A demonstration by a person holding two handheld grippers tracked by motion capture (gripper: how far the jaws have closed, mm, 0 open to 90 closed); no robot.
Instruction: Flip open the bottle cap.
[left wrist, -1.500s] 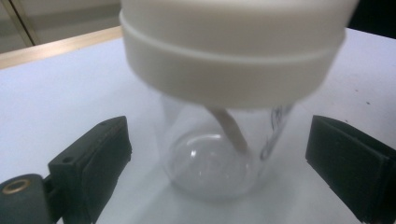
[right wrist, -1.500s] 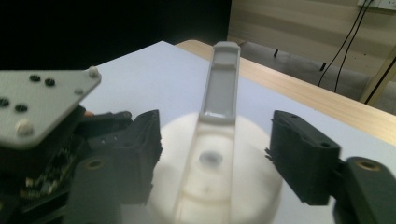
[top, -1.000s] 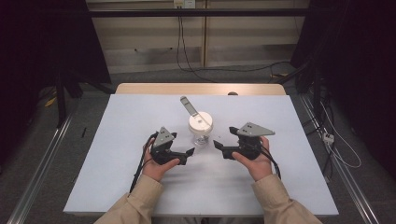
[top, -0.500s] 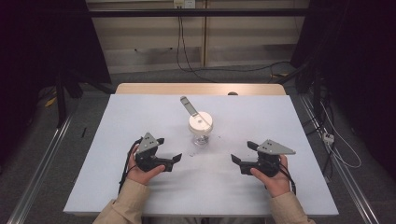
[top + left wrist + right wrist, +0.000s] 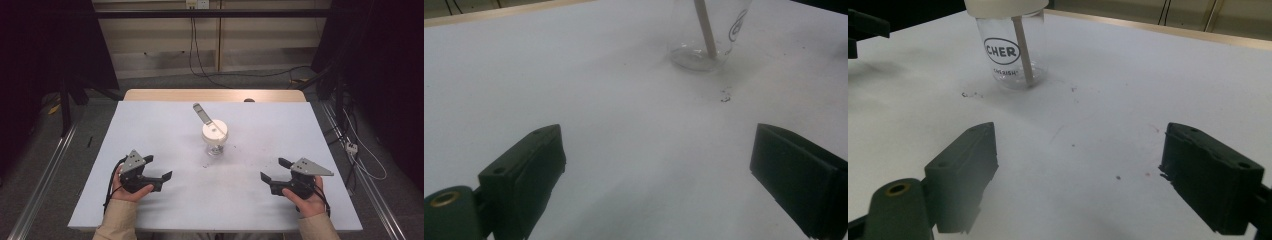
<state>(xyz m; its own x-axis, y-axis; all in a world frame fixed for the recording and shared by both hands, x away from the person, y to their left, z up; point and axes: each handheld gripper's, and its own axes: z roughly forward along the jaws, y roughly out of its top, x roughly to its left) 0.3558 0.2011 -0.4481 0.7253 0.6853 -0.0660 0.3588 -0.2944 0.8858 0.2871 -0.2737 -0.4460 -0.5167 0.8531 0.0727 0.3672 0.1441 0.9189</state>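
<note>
The left gripper (image 5: 159, 169) sits low over the near left part of the white table (image 5: 150, 125), jaws spread with nothing between them, though they have just been closing a little; in the left gripper view its two black fingers (image 5: 526, 175) frame only bare tabletop; the right gripper (image 5: 276, 170) is held at the near right, jaws likewise wide apart and empty, having just been opening slightly, and both grippers point inward toward the table's middle; between them and farther from the person stands the clear glass jar (image 5: 215, 142), upright on its base, capped by a white lid (image 5: 215, 131); a pale stick (image 5: 1023, 50) runs aslant inside the glass, foot at the base, and its flat grey upper end (image 5: 201, 113) leans out of the lid up and to the left in the high view, away from the person; dark specks (image 5: 210, 164) lie on the table just in front of the jar; compared with a second ago, both hands have drawn apart from close beside the jar toward the table's near corners, well clear of it, while the jar and stick stand unchanged.
</note>
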